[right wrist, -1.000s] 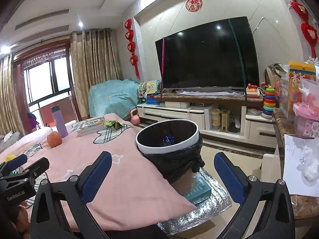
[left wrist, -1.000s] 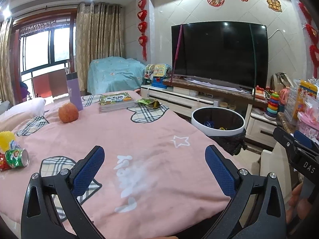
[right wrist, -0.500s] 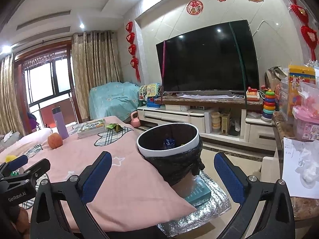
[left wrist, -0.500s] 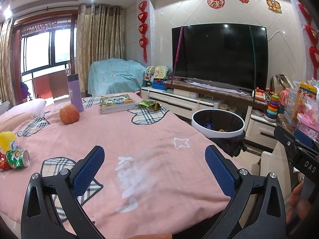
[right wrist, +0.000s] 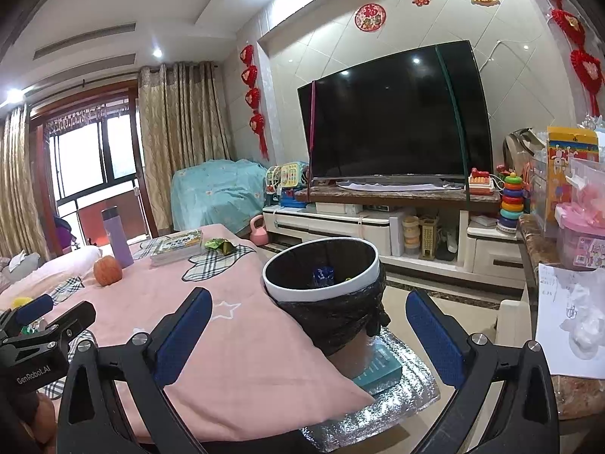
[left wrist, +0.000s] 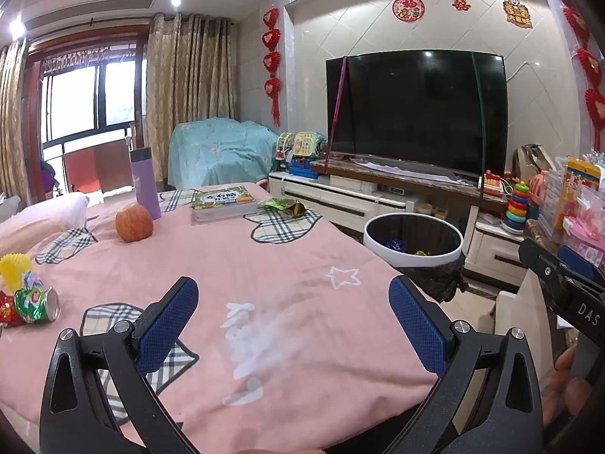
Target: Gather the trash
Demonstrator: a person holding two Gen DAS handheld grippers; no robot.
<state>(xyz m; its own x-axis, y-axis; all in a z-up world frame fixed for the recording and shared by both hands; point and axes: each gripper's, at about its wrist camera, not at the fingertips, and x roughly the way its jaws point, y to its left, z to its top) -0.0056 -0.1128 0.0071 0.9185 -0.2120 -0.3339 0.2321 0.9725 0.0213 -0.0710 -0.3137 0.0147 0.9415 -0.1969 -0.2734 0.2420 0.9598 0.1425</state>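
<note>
The pink quilt point(left wrist: 264, 265) spreads out under and ahead of the left gripper point(left wrist: 293, 321), whose jaws stand wide with nothing between them; the right gripper point(right wrist: 308, 335) is likewise spread wide and empty, with the white-rimmed trash bin point(right wrist: 321, 295) just ahead of it and slightly left of its centre line, its black liner bunched below the rim and a few scraps already inside. Of the trash left on the quilt, the crushed green can point(left wrist: 36, 304) lies far to the left of the left gripper, beside a red wrapper point(left wrist: 7, 312) and a yellow frilled piece point(left wrist: 15, 268); it looks light and thin-walled, likely to dent and to roll, so a pinch across its flattened middle seems the safest hold. The green crumpled wrapper point(left wrist: 285, 206) lies well ahead of the left gripper, just right of the book point(left wrist: 221, 204); it should be nearly weightless, limp and slick, best taken at a raised fold, not flat against the soft cloth, which would probably bunch up with it.
</note>
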